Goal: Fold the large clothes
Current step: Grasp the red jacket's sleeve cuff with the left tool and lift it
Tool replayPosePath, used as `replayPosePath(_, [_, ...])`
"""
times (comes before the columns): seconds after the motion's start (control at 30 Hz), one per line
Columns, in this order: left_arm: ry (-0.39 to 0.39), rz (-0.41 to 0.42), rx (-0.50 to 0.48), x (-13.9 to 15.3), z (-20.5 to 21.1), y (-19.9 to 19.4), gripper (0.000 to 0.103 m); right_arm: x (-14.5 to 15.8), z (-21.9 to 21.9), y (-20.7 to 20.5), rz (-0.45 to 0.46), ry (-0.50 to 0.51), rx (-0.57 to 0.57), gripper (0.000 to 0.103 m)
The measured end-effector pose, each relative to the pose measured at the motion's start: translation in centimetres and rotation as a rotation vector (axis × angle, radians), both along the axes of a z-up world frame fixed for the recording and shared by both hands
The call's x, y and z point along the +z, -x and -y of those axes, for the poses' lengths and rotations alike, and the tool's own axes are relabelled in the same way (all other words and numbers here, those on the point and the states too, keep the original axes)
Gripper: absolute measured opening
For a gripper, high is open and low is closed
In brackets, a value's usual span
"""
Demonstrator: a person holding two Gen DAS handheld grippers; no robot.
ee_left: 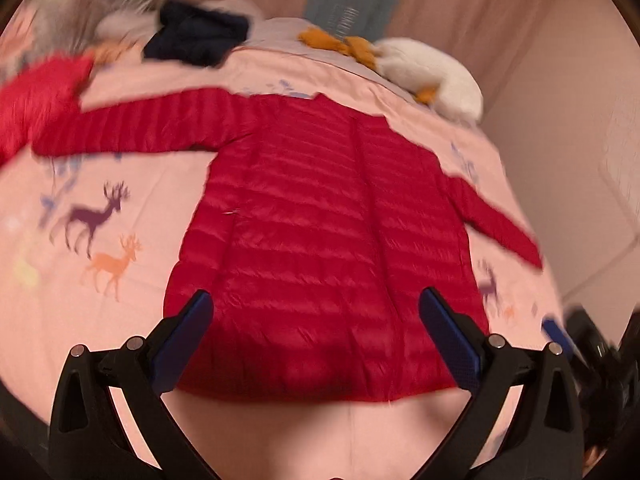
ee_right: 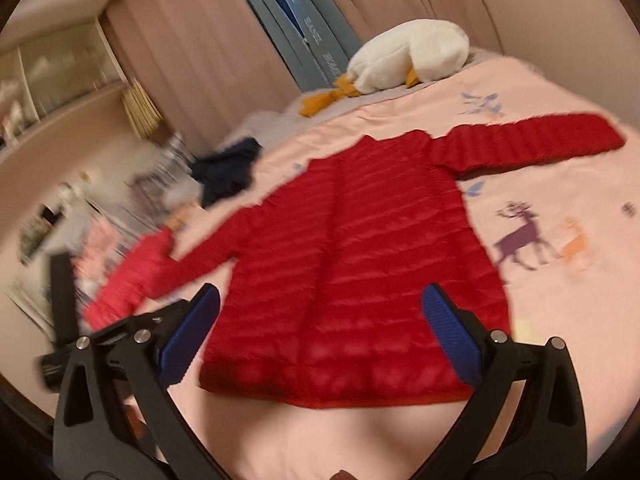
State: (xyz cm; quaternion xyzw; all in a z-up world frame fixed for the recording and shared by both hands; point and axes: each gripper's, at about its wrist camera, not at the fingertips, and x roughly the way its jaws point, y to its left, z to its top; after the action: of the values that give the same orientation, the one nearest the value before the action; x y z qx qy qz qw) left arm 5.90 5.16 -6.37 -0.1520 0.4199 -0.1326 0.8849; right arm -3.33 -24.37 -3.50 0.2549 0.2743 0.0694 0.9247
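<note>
A red quilted jacket [ee_left: 320, 240] lies flat on the pink bed cover [ee_left: 120, 320], hem toward me, both sleeves spread out sideways. My left gripper [ee_left: 316, 300] hovers open above the hem, its blue pads wide apart with nothing between them. In the right wrist view the same jacket [ee_right: 352, 248] spreads out, and my right gripper [ee_right: 320, 300] is open over the hem as well. The other gripper [ee_right: 64, 320] shows blurred at the far left of that view, by the left sleeve end. Both views are motion-blurred.
A white plush goose [ee_right: 408, 56] with orange feet lies at the head of the bed. A dark navy garment [ee_left: 200, 36] and a blurred pile of clothes [ee_left: 100, 4] sit at the far left. Curtains [ee_right: 200, 40] and a shelf [ee_right: 60, 68] stand behind.
</note>
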Motion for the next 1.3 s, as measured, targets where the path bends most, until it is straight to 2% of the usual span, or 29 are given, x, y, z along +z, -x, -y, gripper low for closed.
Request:
replayPosePath(0.1, [0.091,-0.034,0.094,-2.4,-3.8,-2.6,0.102,-0.4,-0.2,-0.3,0.051,-0.027,0.001,0.101])
replayPosePath(0.17, [0.144,-0.071,0.122,-3.8,-6.2,-4.6,0.102,-0.6,-0.5,-0.5,0.083,-0.002,-0.016,0.101])
replayPosePath(0.27, [0.232,-0.127,0.199,-5.6,-11.0,-7.8,0.102,-1.2,-0.6,-1.4,0.067,0.030,0.026,0.101])
replayPosePath(0.33, [0.289,-0.118,0.230,-5.9,-13.6,-9.2,0.102,-1.8,-0.4,-1.8,0.065,-0.002,0.054,0.101])
replayPosePath(0.4, [0.337,-0.116,0.303,-6.2,-16.9,-10.8,0.102,-2.2,-0.4,-2.4,0.060,-0.028,0.087,0.101])
replayPosePath(0.47, [0.381,-0.094,0.361,-6.5,-19.8,-12.1,0.102,-2.4,-1.0,-3.2,0.048,0.005,0.099,0.101])
replayPosePath(0.53, [0.416,-0.078,0.467,-7.3,-23.4,-13.5,0.102,-2.8,-1.6,-3.9,0.032,0.053,0.100,0.101])
replayPosePath(0.6, [0.512,-0.095,0.540,-8.8,-26.5,-14.7,0.102,-3.1,-2.1,-4.5,0.016,0.089,0.103,0.101])
replayPosePath(0.7, [0.695,-0.109,0.592,-11.3,-29.4,-16.1,0.102,-3.8,-2.6,-5.8,-0.011,0.123,0.107,0.101])
replayPosePath(0.73, [0.728,-0.100,0.608,-11.7,-30.0,-16.5,0.102,-3.9,-2.6,-6.1,-0.019,0.128,0.104,0.101])
replayPosePath(0.9, [0.801,-0.051,0.603,-12.1,-31.5,-19.8,0.102,-4.5,-1.9,-7.8,-0.040,0.123,0.072,0.101])
replayPosePath(1.13, [0.786,-0.006,0.706,-12.6,-32.5,-21.7,0.102,-5.5,-1.2,-9.1,-0.067,0.131,0.047,0.101])
replayPosePath(1.2, [0.735,-0.003,0.744,-12.4,-32.5,-22.1,0.095,-5.6,-1.3,-9.2,-0.071,0.147,0.044,0.101])
replayPosePath(1.23, [0.706,-0.012,0.758,-12.4,-32.4,-22.3,0.081,-5.5,-1.3,-9.2,-0.071,0.154,0.042,0.101])
replayPosePath(1.27, [0.690,-0.024,0.763,-12.6,-32.4,-22.4,0.060,-5.5,-1.3,-9.2,-0.068,0.161,0.040,0.101])
replayPosePath(1.3, [0.686,-0.046,0.772,-13.2,-32.5,-22.5,0.049,-5.5,-1.3,-9.1,-0.066,0.164,0.040,0.101])
